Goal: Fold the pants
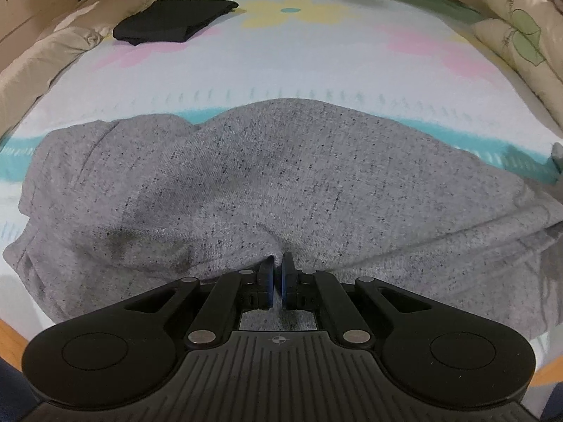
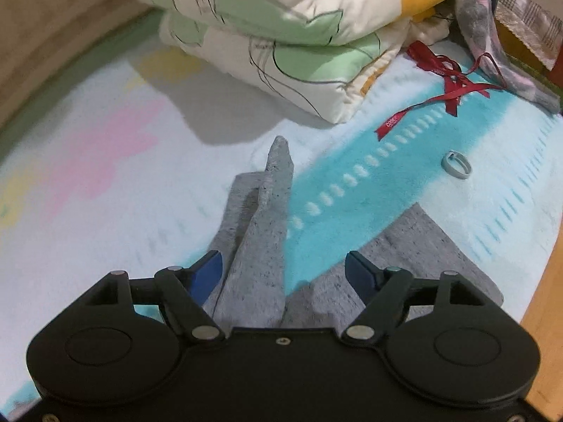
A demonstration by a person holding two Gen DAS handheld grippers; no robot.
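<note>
The grey speckled pants [image 1: 267, 183] lie spread across the pastel flowered bed sheet [image 1: 281, 66] in the left wrist view. My left gripper [image 1: 278, 263] is shut on a pinch of the pants' near edge. In the right wrist view the two leg ends of the pants [image 2: 271, 232] lie on the sheet, one folded into a narrow strip pointing away. My right gripper [image 2: 284, 263] is open above them, with the strip between its blue pads [image 2: 207, 274] and no grip on it.
A folded black garment [image 1: 176, 21] lies at the far left of the bed. A folded quilt [image 2: 274, 35] sits at the far right, with a red ribbon [image 2: 447, 88] and a small grey ring [image 2: 456, 170] nearby. The wooden bed edge [image 2: 542, 299] runs along the right.
</note>
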